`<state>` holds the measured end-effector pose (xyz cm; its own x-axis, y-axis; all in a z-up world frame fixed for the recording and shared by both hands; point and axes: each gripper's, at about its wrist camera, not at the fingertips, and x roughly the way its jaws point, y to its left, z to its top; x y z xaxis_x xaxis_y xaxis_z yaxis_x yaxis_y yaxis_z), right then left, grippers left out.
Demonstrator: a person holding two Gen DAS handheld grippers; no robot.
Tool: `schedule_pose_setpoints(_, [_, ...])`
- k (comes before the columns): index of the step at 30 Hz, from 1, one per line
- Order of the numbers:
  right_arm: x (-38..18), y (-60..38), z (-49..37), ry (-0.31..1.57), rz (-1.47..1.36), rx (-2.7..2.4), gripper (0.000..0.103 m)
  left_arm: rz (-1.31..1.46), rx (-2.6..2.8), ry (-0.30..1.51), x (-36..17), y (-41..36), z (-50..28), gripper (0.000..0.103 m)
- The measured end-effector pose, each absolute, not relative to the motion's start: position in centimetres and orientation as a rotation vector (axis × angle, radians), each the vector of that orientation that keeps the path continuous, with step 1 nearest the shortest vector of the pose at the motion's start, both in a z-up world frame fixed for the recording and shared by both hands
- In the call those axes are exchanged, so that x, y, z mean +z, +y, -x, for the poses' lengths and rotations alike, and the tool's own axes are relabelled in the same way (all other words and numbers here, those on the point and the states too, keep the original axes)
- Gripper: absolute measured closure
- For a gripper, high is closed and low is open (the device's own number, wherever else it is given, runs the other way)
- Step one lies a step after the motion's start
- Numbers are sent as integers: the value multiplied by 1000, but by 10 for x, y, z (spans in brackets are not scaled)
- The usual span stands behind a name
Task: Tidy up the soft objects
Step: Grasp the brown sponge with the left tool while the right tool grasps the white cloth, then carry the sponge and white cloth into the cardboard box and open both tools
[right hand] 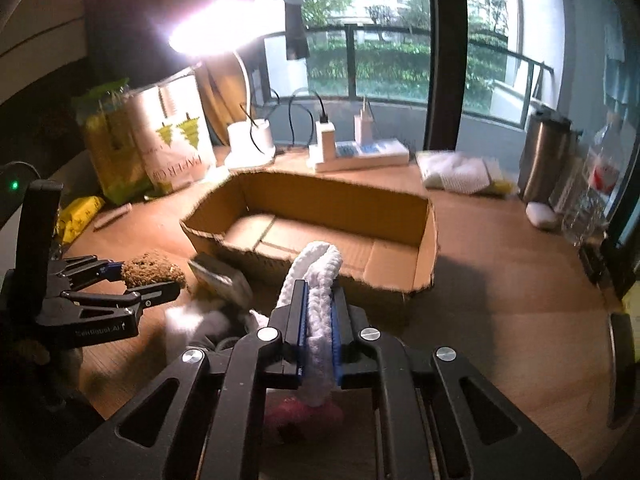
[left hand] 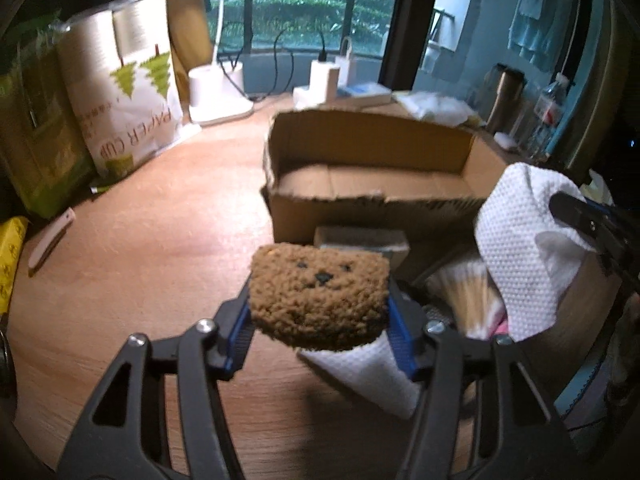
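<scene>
Your left gripper (left hand: 320,312) jaws clamp the brown plush sponge (left hand: 320,294); your right gripper (right hand: 319,328) jaws clamp the white cloth (right hand: 318,280) before the cardboard box (right hand: 320,200).

"PAPER CUP" upside down, white bag (left hand: 132,92)

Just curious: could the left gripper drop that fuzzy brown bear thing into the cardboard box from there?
Probably yes. The left gripper holds the brown bear sponge clear of the table, and the open, empty cardboard box lies straight ahead.
</scene>
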<state>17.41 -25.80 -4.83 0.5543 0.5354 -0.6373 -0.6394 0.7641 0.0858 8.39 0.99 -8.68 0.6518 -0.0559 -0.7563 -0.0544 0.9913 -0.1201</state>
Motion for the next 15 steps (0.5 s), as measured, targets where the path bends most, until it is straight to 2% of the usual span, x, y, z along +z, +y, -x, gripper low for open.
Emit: schedule_pose_setpoints(15, [-4,-271,-200,580,73,706,92,130,-18,718,-37,7,-95,45])
